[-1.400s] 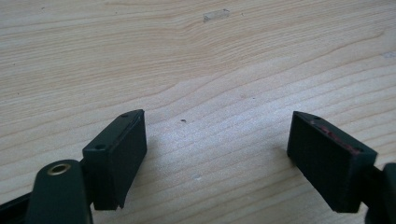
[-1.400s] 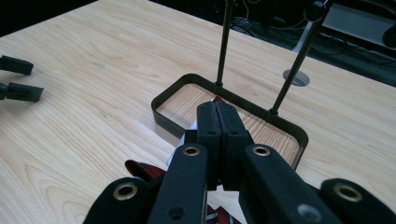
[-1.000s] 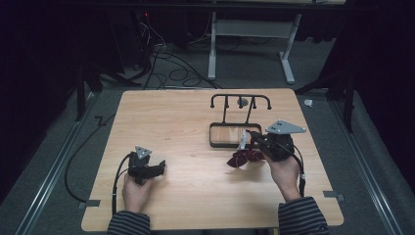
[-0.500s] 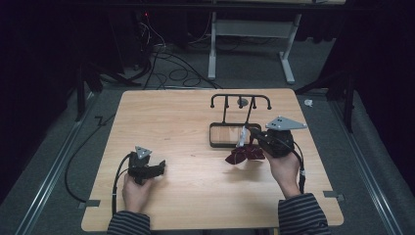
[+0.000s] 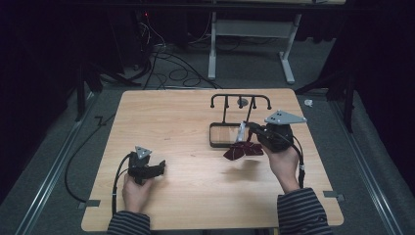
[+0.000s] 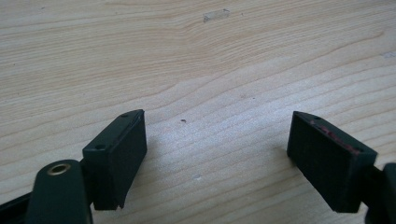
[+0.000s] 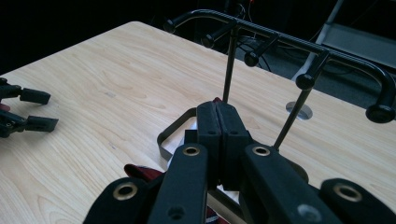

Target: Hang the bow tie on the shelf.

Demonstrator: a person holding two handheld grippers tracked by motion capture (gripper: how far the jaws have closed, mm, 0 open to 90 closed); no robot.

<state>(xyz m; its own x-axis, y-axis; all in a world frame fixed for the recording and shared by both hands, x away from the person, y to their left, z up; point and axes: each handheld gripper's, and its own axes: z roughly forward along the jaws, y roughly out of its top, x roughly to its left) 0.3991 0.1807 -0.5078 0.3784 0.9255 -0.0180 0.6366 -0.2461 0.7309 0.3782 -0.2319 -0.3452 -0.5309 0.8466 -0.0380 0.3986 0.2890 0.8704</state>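
1. Nearest me, the left claw point(image 5: 159, 168) rests low on the table point(image 5: 161, 122), jaws spread wide on bare wood, probably parked while the other hand works.
2. Further in, the right claw point(image 5: 243, 133) is pinched fully together on a dark red cloth point(image 5: 241, 150) that droops just below it, beside the rack's tray point(image 5: 214, 138).
3. Beyond it, the hook rack point(image 7: 280, 39) stands ahead; likely the cloth goes there.
4. Looking along the right claw brings up the knobbed pegs; from above they blur, but the cloth shows whole.
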